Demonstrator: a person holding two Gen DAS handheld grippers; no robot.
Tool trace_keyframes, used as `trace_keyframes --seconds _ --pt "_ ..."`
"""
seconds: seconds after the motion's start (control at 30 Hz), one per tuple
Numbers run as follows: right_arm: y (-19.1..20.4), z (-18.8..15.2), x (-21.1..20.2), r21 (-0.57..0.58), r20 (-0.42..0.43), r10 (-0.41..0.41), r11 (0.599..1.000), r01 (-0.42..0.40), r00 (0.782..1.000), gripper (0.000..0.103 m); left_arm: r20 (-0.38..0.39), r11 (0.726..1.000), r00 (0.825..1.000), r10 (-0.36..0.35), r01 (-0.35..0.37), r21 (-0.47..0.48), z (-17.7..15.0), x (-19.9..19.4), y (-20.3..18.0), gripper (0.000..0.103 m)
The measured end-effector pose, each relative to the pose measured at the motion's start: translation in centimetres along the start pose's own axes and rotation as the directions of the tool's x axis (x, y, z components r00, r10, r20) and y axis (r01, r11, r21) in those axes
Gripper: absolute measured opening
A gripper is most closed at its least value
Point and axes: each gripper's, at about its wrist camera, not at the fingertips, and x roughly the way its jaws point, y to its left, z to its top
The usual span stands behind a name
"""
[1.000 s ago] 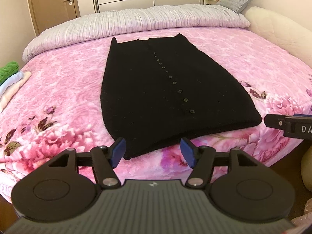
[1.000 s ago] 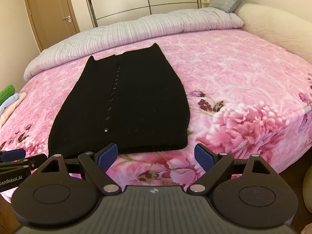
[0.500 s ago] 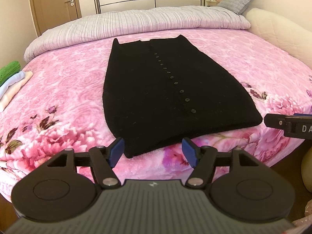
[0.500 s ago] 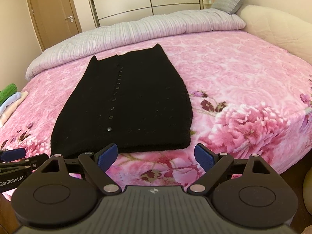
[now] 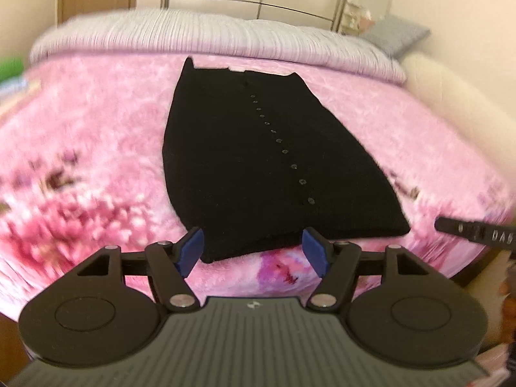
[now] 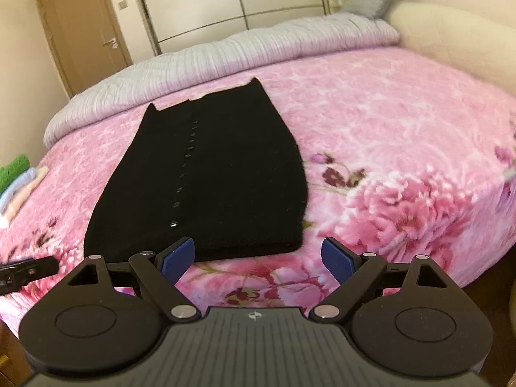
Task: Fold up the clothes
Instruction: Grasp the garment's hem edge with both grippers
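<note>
My left gripper (image 5: 253, 251) is closing, its jaws still apart over the near hem of the black cardigan (image 5: 258, 161), gripping nothing. My right gripper (image 6: 258, 259) hangs with jaws wide and empty above the bed (image 6: 403, 122) at that hem's right corner. The cardigan lies flat, buttons up, reaching to the bed's near edge.

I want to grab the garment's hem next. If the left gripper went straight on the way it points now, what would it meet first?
Most likely the near hem of the black buttoned garment, by its near left corner. The left gripper has its jaws closing with nothing between them. Depth is unclear, so it might touch the pink floral blanket just short of the hem.
</note>
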Motion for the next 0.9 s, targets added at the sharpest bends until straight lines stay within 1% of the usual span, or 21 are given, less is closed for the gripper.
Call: trace_keyframes --seconds 0.07,0.1,0.13,0.17,0.27,0.37,0.43,0.5,0.53,0.57,0.63,0.67,0.77,0.83,0.9 --pt "-2.1 0.3 0.9 0.073 -0.015 0.036 0.997 -0.035 0.999 0.088 -0.018 0.994 0.999 -0.047 0.045 -0.097 0.2 1.0 2.5 0.055" --pt "-3.3 0.5 1.5 0.117 -0.020 0.057 0.992 -0.054 0.998 0.088 -0.030 0.988 0.998 -0.061 0.056 -0.144 0.3 1.8 3.6 0.049" --pt "-4.4 0.7 2.3 0.161 -0.026 0.079 0.984 -0.074 0.997 0.086 -0.042 0.979 0.996 -0.075 0.066 -0.192 0.4 2.6 4.7 0.047" --pt "-5.5 0.8 3.0 0.204 -0.031 0.102 0.974 -0.093 0.994 0.082 -0.051 0.969 0.995 -0.090 0.076 -0.234 0.5 3.4 5.6 0.046" --pt "-7.8 1.5 5.7 0.310 -0.055 0.175 0.939 -0.149 0.983 0.072 -0.066 0.932 0.988 -0.141 0.110 -0.346 0.9 6.3 7.7 0.046" --pt "-9.4 2.6 8.4 0.378 -0.064 0.237 0.905 -0.196 0.969 0.071 -0.091 0.889 0.982 -0.165 0.108 -0.445 0.9 9.0 9.3 0.046" --pt "-10.0 3.2 10.2 0.402 -0.081 0.262 0.892 -0.209 0.962 0.067 -0.105 0.868 0.981 -0.166 0.095 -0.488 0.8 10.3 10.2 0.047" --pt "-10.4 3.5 11.9 0.417 -0.112 0.273 0.886 -0.204 0.955 0.064 -0.098 0.845 0.977 -0.189 0.111 -0.523 0.6 11.0 10.9 0.048" --pt "-10.4 3.6 12.5 0.421 -0.127 0.282 0.883 -0.205 0.951 0.061 -0.094 0.833 0.975 -0.200 0.119 -0.540 0.6 11.4 11.3 0.049" --pt "-10.5 3.7 13.2 0.425 -0.142 0.290 0.881 -0.206 0.947 0.054 -0.090 0.821 0.973 -0.211 0.127 -0.557 0.5 11.7 11.6 0.049" --pt "-10.6 3.9 14.5 0.433 -0.171 0.306 0.877 -0.208 0.937 0.048 -0.081 0.797 0.964 -0.252 0.160 -0.582 0.4 12.2 11.9 0.049" --pt "-10.7 4.0 15.1 0.437 -0.185 0.314 0.875 -0.208 0.931 0.048 -0.077 0.785 0.958 -0.276 0.178 -0.594 0.3 12.4 11.9 0.049" --pt "-10.7 4.1 15.7 0.466 -0.193 0.385 0.845 -0.261 0.902 0.048 -0.057 0.744 0.939 -0.339 0.230 -0.628 -0.4 12.9 12.1 0.049" --pt "-10.8 3.6 15.6 0.477 -0.200 0.414 0.833 -0.281 0.888 0.048 -0.041 0.713 0.925 -0.378 0.263 -0.650 -1.1 13.2 12.3 0.049" --pt "-11.0 3.0 15.6 0.496 -0.204 0.445 0.815 -0.300 0.872 0.048 -0.023 0.686 0.916 -0.401 0.284 -0.670 -1.6 13.5 12.5 0.048"
